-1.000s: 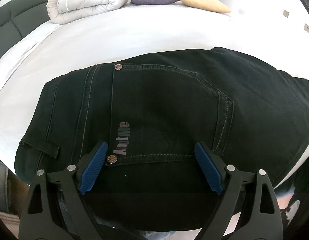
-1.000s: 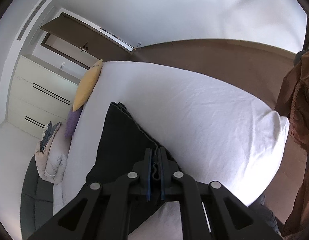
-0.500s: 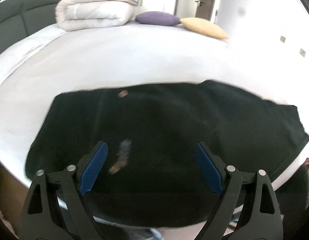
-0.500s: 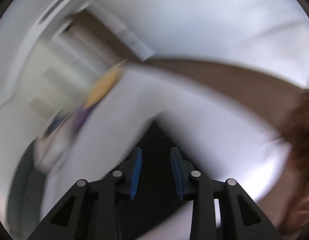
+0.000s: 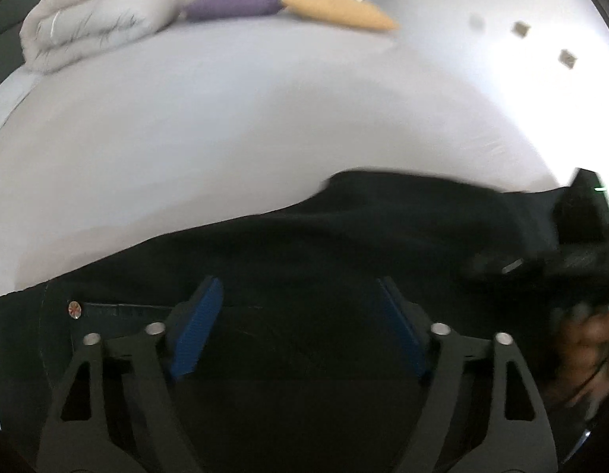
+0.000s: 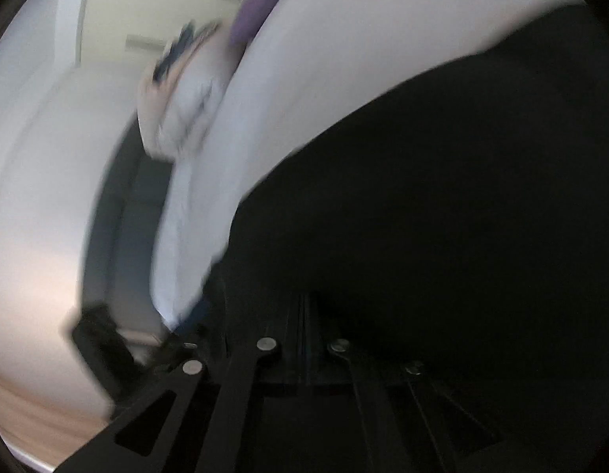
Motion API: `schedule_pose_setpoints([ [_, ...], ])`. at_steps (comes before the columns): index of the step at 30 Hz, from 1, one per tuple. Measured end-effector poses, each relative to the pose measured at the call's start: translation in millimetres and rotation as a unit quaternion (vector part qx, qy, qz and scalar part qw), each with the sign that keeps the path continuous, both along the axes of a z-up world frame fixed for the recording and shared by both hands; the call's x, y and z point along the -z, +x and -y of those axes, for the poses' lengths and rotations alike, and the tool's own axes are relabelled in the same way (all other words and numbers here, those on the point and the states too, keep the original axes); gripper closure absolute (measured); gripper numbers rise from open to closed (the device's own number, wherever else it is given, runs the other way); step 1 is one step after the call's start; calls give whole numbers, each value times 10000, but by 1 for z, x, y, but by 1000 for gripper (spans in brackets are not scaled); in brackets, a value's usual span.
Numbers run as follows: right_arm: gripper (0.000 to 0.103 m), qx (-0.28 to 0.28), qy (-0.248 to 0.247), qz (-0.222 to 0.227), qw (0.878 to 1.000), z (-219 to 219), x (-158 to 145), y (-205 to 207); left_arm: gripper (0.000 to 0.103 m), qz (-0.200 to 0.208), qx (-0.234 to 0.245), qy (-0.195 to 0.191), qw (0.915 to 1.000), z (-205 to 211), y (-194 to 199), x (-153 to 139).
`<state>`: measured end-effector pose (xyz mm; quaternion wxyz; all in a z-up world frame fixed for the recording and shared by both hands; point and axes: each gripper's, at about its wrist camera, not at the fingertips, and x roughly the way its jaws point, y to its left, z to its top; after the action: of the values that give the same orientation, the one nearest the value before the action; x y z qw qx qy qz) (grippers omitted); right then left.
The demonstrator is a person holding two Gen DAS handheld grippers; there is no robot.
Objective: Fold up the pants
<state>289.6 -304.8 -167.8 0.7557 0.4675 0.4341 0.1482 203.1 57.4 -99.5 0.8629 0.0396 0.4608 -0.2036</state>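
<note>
- Black pants (image 5: 304,244) flat on bed (image 5: 245,118), so folds stay square.
- My left gripper (image 5: 300,327) hovers over the waist, closing, nothing pinched.
- My right gripper (image 6: 304,315) clenched; any cloth caught, cannot tell.

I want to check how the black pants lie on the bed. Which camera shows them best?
The left wrist view: the black denim pants spread across the white bedsheet, with their far edge, a seam and a rivet visible. The right wrist view gives only a blurred dark mass filling its right side, with no detail.
</note>
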Motion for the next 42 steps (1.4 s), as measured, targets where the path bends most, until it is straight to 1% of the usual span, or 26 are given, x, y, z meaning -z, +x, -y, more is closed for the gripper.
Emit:
schedule_pose_setpoints([
  [1, 103, 178, 39, 45, 9998, 14, 0, -4, 33, -38, 0, -16, 10000, -3, 2, 6],
  [2, 103, 362, -67, 93, 9993, 29, -3, -10, 33, -32, 51, -143, 9999, -8, 2, 9],
  [4, 103, 772, -170, 166, 9967, 63, -5, -22, 33, 40, 113, -305, 9995, -20, -3, 9],
  [6, 103, 1310, 1, 202, 9912, 101, -2, -41, 33, 146, 49, -271, 9995, -29, -10, 8],
  [8, 103, 1835, -34, 251, 9827, 138, -5, -64, 33, 189, -69, -310, 9993, -39, -19, 9],
  [13, 103, 2815, -283, 307, 9586, 212, -13, -124, 33, 320, -556, -307, 9975, -57, -42, 12],
  [15, 103, 3027, -408, 316, 9517, 230, -20, -144, 33, 438, -636, -351, 9964, -64, -55, 14],
  [16, 103, 3161, -523, 253, 9469, 236, -24, -153, 33, 466, -653, -386, 9960, -69, -57, 16],
  [18, 103, 3476, -722, 200, 9347, 248, -35, -173, 33, 498, -675, -460, 9954, -81, -61, 14],
  [19, 103, 3691, -868, 124, 9252, 254, -41, -187, 33, 508, -687, -475, 9952, -86, -63, 13],
  [21, 103, 3963, -1082, -46, 9117, 252, -49, -205, 33, 587, -778, -468, 9941, -97, -70, 4],
  [22, 99, 4019, -1262, -130, 9068, 247, -56, -214, 33, 607, -822, -469, 9937, -103, -73, 0],
  [23, 99, 3992, -1354, -127, 9067, 234, -62, -214, 33, 643, -927, -421, 9927, -109, -74, -6],
  [24, 99, 3892, -1410, -29, 9103, 220, -69, -216, 33, 702, -1008, -388, 9917, -119, -77, -15],
  [25, 99, 3709, -1408, 106, 9179, 199, -75, -214, 33, 733, -1040, -415, 9910, -123, -76, -22],
  [27, 98, 3178, -1337, 370, 9379, 164, -78, -209, 33, 721, -1032, -588, 9903, -125, -64, -35],
  [28, 97, 2873, -1259, 463, 9484, 143, -78, -197, 33, 709, -971, -648, 9906, -122, -59, -39],
  [30, 97, 1969, -1004, 538, 9738, 87, -71, -159, 33, 665, -728, -553, 9936, -105, -48, -44],
  [32, 97, 1235, -769, 581, 9876, 34, -61, -126, 33, 576, -360, -461, 9966, -76, -36, -47],
  [33, 97, 996, -682, 544, 9912, 14, -57, -114, 33, 487, -218, -513, 9973, -61, -30, -43],
  [35, 97, 385, -527, 421, 9970, -30, -41, -89, 33, 161, -10, -720, 9973, -31, -19, -31],
  [37, 97, -120, -594, 296, 9977, -67, -26, -73, 36, -109, 119, -848, 9963, -8, -14, -18],
  [38, 97, -356, -558, 182, 9976, -80, -15, -71, 37, -196, 233, -828, 9961, 6, -15, -12],
  [39, 98, -423, -524, 105, 9977, -85, -6, -73, 38, -192, 395, -713, 9965, 20, -19, -8],
  [40, 103, -372, -481, 86, 9981, -83, 2, -75, 38, -137, 511, -558, 9970, 31, -22, -4],
  [42, 103, -178, -168, 126, 9996, -82, 10, -82, 38, 82, 692, -153, 9975, 46, -32, 0],
])
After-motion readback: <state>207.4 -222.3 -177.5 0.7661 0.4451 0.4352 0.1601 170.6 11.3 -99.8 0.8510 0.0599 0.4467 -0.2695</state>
